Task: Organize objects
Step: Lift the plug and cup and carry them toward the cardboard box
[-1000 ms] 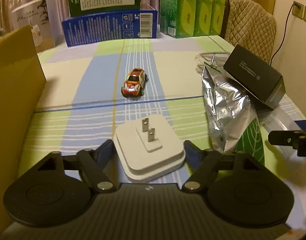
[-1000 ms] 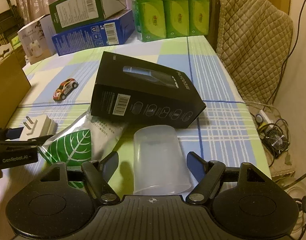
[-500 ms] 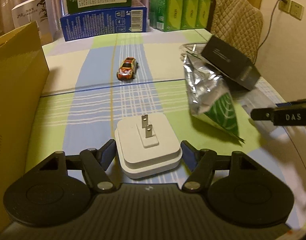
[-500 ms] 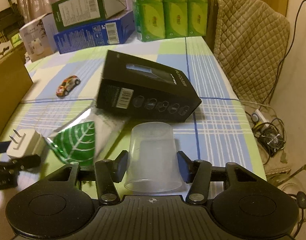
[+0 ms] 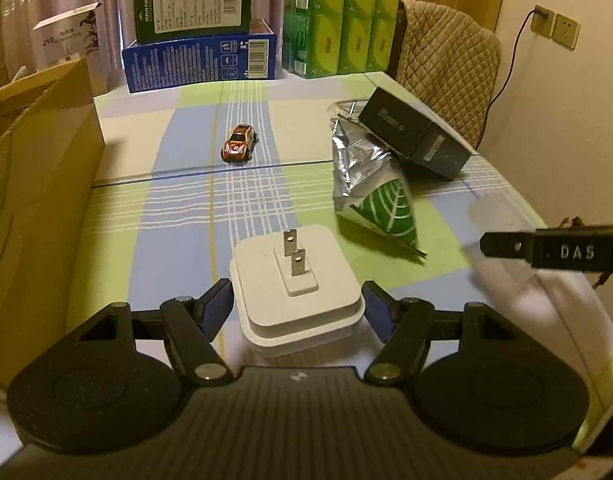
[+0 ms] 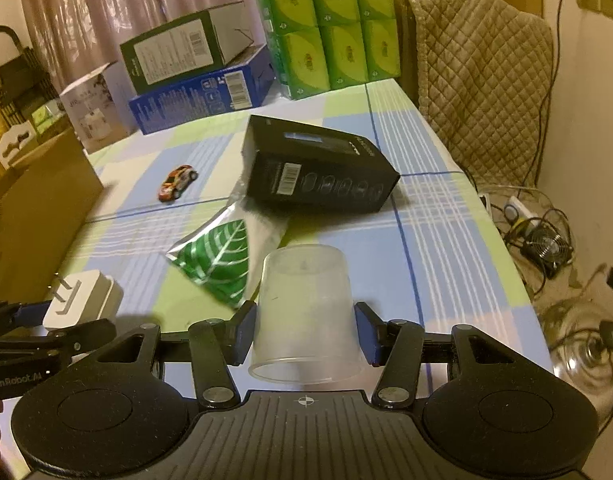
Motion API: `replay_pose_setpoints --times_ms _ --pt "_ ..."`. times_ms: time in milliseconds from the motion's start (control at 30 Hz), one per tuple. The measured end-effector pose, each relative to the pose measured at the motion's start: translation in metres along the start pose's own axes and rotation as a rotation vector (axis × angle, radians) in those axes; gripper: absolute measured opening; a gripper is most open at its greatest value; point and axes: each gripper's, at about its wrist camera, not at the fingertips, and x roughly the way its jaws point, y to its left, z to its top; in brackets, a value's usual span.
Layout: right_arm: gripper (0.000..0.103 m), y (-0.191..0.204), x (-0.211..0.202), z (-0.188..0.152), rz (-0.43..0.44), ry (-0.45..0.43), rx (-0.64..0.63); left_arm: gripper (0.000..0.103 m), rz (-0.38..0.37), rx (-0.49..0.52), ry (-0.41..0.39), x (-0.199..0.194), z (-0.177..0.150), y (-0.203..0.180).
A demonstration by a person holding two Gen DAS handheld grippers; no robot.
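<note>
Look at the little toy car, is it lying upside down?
No, the toy car sits on its wheels with its roof up on the checked tablecloth.

"DAS" on the right tongs (image 5: 578, 254), "GenRobot.AI" on the left tongs (image 6: 14, 374) — "J10" on a white box (image 5: 66, 36).

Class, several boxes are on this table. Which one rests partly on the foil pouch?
The black box; its near edge overlaps the pouch. The blue and green boxes are stacked at the far end.

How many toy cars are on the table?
1. The toy car sits alone on the blue stripe of the tablecloth, beyond the white plug that the left gripper holds. More could be hidden inside the cardboard box.
</note>
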Motion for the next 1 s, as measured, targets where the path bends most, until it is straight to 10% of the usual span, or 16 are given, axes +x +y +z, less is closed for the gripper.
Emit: replay_pose_setpoints --times_ms 1000 --pt "0.049 0.075 -0.139 -0.045 0.036 -0.109 -0.048 0.066 -0.024 -0.067 -0.105 -0.164 -0.028 -0.005"
